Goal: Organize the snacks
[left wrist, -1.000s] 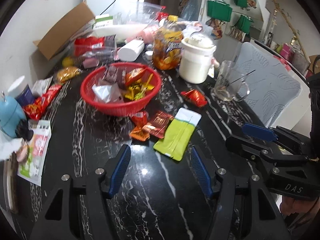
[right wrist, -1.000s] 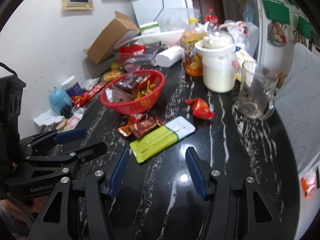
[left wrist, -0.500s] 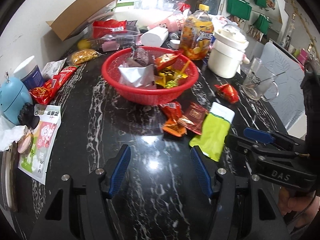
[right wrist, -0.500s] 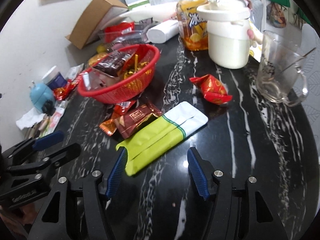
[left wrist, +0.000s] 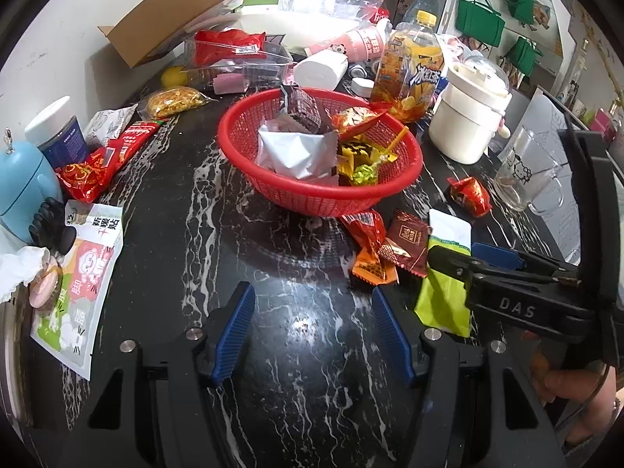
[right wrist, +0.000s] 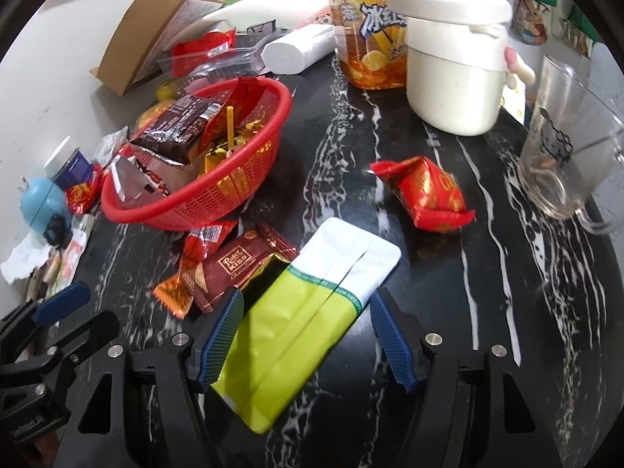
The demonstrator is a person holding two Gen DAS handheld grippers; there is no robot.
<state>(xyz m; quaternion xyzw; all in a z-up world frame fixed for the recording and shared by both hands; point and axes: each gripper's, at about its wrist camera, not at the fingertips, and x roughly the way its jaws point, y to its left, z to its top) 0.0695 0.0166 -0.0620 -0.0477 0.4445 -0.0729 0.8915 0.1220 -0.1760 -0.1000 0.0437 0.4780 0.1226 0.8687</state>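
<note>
A red basket [left wrist: 390, 191] [right wrist: 234, 202] holding several snacks stands mid-table. In front of it lie an orange-red wrapper [left wrist: 370, 245] [right wrist: 202, 241], a brown chocolate pack [left wrist: 405, 241] [right wrist: 238, 265] and a green-and-white pouch [left wrist: 440, 304] [right wrist: 296, 335]. A red candy pack [right wrist: 429, 191] [left wrist: 470, 195] lies further right. My right gripper [right wrist: 306, 312] [left wrist: 468, 257] straddles the pouch with its jaws opening; the pads do not press on it. My left gripper [left wrist: 312, 312] [right wrist: 66, 312] hovers open over bare black marble, left of the loose snacks.
A glass mug [right wrist: 561, 156], a white lidded pot [right wrist: 452, 74] and an iced-tea bottle [right wrist: 362, 39] stand at the back right. A cardboard box [left wrist: 175, 11], a paper roll and bags crowd the back. A blue gadget [left wrist: 19, 187] and a flat sachet [left wrist: 78, 280] sit at the left.
Both grippers moved forward and down toward the snacks. The right gripper came down around the green pouch and its jaws widened. The left gripper's jaws kept their width.
</note>
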